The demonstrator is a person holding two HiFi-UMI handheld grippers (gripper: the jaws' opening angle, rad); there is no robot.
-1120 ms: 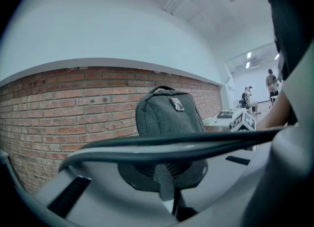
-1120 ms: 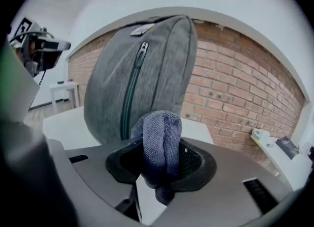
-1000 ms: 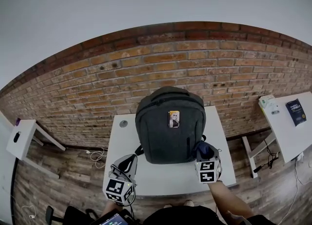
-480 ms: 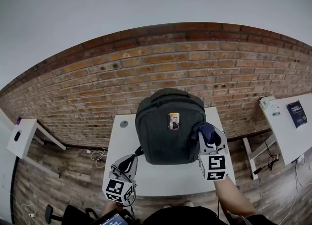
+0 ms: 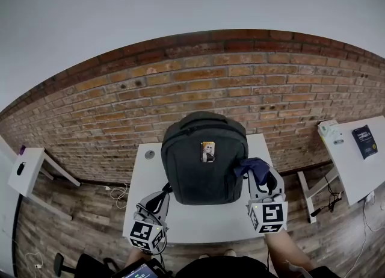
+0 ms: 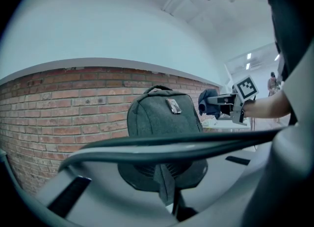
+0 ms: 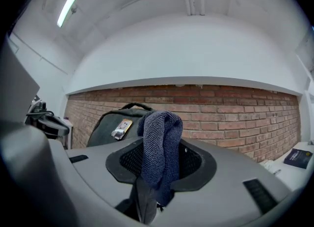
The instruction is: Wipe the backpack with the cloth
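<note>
A dark grey backpack (image 5: pixel 201 177) stands upright on the white table (image 5: pixel 198 219), its front with a small badge toward me. My left gripper (image 5: pixel 161 197) sits at the pack's lower left corner, shut on a grey backpack strap (image 6: pixel 164 184) that hangs between its jaws. My right gripper (image 5: pixel 257 177) is held in the air just right of the pack, shut on a dark blue cloth (image 5: pixel 254 167). The cloth (image 7: pixel 159 142) droops over the jaws in the right gripper view, apart from the backpack (image 7: pixel 105 125). In the left gripper view, the cloth (image 6: pixel 208 102) is beside the pack (image 6: pixel 164 115).
A brick wall (image 5: pixel 180 99) runs right behind the table. A white side table (image 5: pixel 355 156) with a dark book (image 5: pixel 364 139) stands at the right, another small table (image 5: pixel 27 171) at the left. Cables (image 5: pixel 120 194) lie on the wooden floor. A round grommet (image 5: pixel 149 154) sits at the table's back left.
My right gripper has lifted the cloth off the pack's lower right front and drawn it up and to the right. The left gripper has stayed put on the strap.
</note>
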